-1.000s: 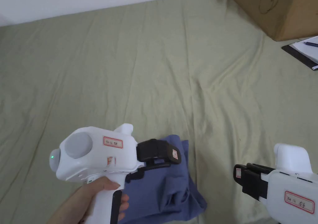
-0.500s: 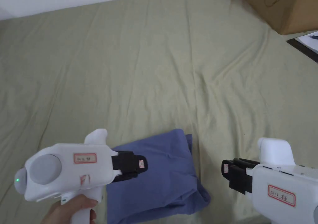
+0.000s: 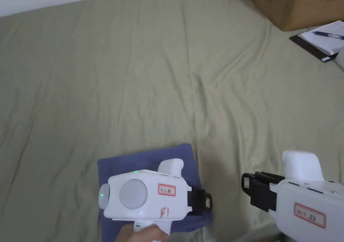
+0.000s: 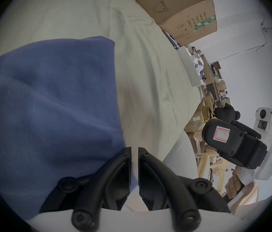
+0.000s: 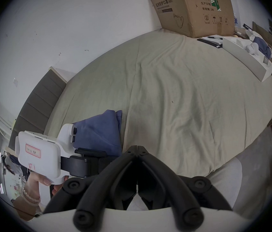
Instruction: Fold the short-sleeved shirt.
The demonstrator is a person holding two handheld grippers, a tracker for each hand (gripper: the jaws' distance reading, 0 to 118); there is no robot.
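Wide olive sheet (image 3: pixel 141 71), creased all over. Near its front edge lies the blue shirt (image 3: pixel 147 160), folded into a compact, smooth rectangle with layered edges on its right side. The left gripper (image 3: pixel 207 201) hovers over the shirt's right corner, jaws nearly together, gripping nothing. The right gripper (image 3: pixel 248 185) hangs beside, jaws closed, empty.

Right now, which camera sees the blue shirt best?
The left gripper view: the shirt is close and unblocked. In the head view the left tool covers part of it; in the right gripper view it sits farther off.
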